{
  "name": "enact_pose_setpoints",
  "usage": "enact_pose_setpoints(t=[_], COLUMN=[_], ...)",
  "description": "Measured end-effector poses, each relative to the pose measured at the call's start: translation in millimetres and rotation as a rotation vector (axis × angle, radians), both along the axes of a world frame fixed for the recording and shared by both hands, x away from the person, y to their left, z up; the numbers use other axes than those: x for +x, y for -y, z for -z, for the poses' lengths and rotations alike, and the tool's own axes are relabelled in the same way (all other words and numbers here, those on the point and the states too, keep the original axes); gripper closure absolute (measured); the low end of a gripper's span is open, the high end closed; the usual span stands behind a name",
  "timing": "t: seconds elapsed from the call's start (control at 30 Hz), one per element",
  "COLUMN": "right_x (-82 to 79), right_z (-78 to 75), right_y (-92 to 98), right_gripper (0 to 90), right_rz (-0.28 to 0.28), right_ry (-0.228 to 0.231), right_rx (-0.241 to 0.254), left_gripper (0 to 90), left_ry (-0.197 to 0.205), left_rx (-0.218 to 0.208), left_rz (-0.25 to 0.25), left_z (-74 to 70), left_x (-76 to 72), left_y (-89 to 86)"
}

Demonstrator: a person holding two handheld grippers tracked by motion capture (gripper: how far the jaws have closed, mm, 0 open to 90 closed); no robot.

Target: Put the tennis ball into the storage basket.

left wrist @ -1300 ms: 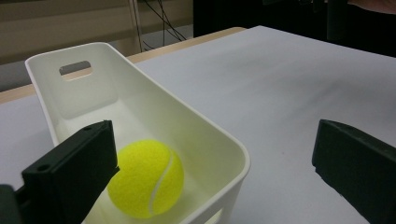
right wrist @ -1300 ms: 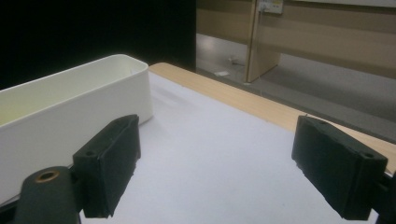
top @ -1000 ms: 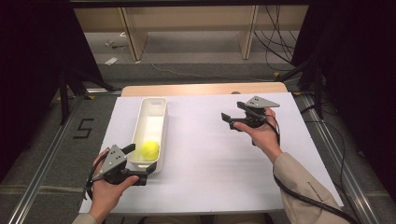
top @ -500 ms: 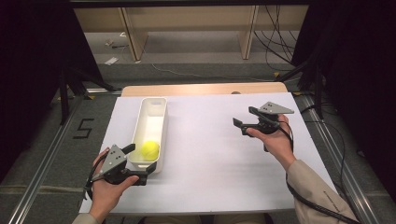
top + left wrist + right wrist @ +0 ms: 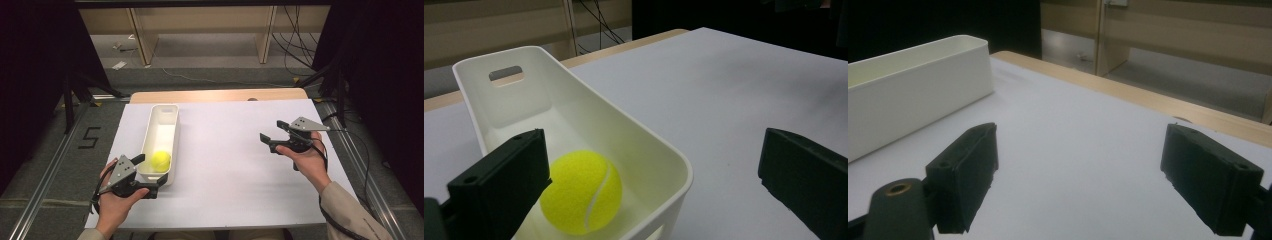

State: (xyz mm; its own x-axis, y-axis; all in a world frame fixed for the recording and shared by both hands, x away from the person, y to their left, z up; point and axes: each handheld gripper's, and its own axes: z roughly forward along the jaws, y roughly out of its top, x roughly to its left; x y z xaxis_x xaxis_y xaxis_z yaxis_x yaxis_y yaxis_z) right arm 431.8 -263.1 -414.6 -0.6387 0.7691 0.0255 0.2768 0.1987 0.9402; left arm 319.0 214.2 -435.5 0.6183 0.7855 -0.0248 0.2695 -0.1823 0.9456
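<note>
High view first: a white tray [image 5: 162, 131] is seen lying lengthwise on the white table [image 5: 230, 175], toward its left side, and a yellow tennis ball [image 5: 161, 161] is resting inside it at the end nearest the person. The left gripper [image 5: 150, 170] is held at that near end, its jaws spread wide, one lying over the tray's near corner on the ball's side and the other stretched along the outside of the near wall. Whether either jaw touches the tray cannot be told from above.

Left gripper view now, and the picture is clearer: the tennis ball [image 5: 581, 192] is shown just beyond the left-hand jaw, inside the tray [image 5: 624, 132], while the other jaw is seen out over bare table. Nothing is clamped; the ball is not pressed by either pad.

Over on the right side, the right gripper [image 5: 272, 134] is held above open table, well apart from the tray, pointed across toward it. In the right gripper view its jaws are seen parted with nothing between them, only white table surface [image 5: 1083, 150] below, and the tray's long side wall [image 5: 913, 85] is caught at the left.
</note>
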Motion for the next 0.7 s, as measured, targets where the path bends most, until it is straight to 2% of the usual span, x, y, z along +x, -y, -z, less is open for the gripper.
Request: enact_pose_setpoints(t=[0.3,0.7], right_x=[-15.5,-27.2], right_z=[1.9,3.8], right_y=[8.8,13.0], right_gripper=[16.1,16.1], right_rz=[-0.005,-0.009], right_ry=[0.0,0.006], right_rx=[-0.003,-0.011], left_gripper=[0.0,0.0], left_ry=[0.0,0.0], left_rx=[-0.001,0.001], left_rz=[0.001,-0.001], left_z=[0.0,-0.3], left_x=[0.2,-0.1], left_y=[0.2,-0.2])
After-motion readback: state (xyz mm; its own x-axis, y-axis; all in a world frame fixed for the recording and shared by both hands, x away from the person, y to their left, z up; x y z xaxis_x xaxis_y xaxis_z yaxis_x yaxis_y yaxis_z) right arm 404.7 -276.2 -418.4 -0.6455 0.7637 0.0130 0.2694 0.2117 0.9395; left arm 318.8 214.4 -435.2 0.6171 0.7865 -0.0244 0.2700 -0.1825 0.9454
